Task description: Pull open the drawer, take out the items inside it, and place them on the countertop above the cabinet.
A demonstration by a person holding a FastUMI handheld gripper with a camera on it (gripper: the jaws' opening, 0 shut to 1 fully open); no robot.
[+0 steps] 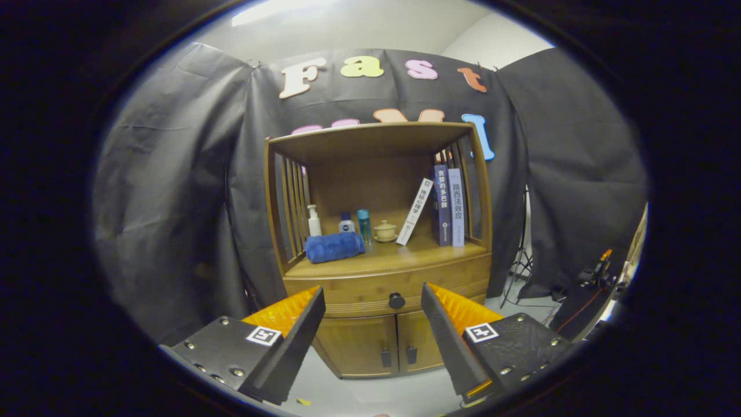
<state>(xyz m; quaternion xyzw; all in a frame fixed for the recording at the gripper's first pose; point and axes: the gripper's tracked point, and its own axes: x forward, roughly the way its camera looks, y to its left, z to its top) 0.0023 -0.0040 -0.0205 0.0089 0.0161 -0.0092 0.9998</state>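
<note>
A wooden cabinet (pixel 382 272) stands ahead of me against the black cloth wall. Its drawer (pixel 359 292) is closed, with a round dark knob (pixel 396 300) at its middle. My gripper (pixel 371 292) is open and holds nothing; the knob lies beyond the fingertips, slightly toward the right finger (pixel 443 333). The countertop (pixel 405 255) above the drawer carries a rolled blue towel (pixel 334 247), a white pump bottle (pixel 314 220), a small blue-capped bottle (pixel 347 223), a teal bottle (pixel 363 225) and a small lidded cup (pixel 385 231). What the drawer holds is hidden.
Three books (pixel 443 205) lean at the countertop's right end, under the cabinet's top shelf (pixel 370 136). Two lower doors (pixel 382 347) with dark handles sit below the drawer. A tripod stand (pixel 518 272) and clamp gear (pixel 596 272) are off to the right on the pale floor.
</note>
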